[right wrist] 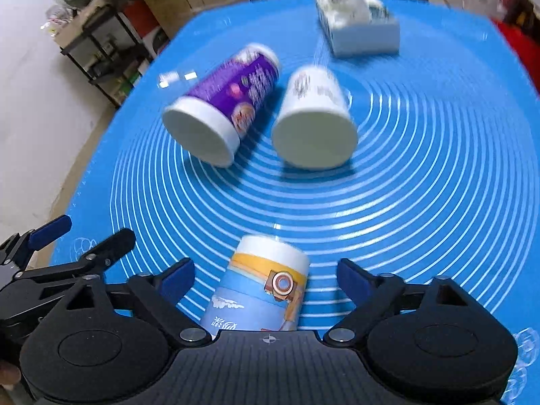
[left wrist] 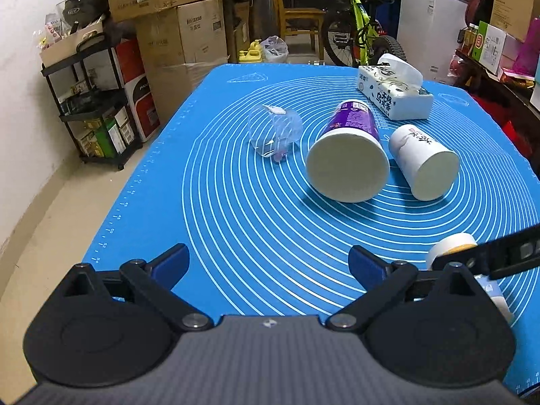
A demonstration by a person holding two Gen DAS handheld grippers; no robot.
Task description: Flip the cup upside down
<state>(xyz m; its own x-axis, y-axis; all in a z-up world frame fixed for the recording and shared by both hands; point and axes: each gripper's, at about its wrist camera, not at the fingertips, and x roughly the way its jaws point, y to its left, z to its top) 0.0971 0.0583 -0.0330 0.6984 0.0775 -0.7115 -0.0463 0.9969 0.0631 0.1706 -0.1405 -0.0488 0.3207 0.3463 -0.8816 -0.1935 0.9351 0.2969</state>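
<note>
A light-blue printed paper cup (right wrist: 263, 287) stands bottom-up on the blue mat (right wrist: 422, 185), between the open fingers of my right gripper (right wrist: 266, 278), which do not touch it. Its white end also shows in the left wrist view (left wrist: 450, 246). A purple cup (left wrist: 349, 150) (right wrist: 222, 108) and a white cup (left wrist: 423, 160) (right wrist: 315, 121) lie on their sides mid-mat. A clear plastic cup (left wrist: 275, 130) lies left of them. My left gripper (left wrist: 268, 265) is open and empty over the near mat.
A tissue pack (left wrist: 393, 91) (right wrist: 357, 28) lies at the mat's far right. A black shelf cart (left wrist: 94, 101), stacked cardboard boxes (left wrist: 182, 44) and a bicycle (left wrist: 361, 30) stand beyond the table. The left gripper shows in the right wrist view (right wrist: 50, 260).
</note>
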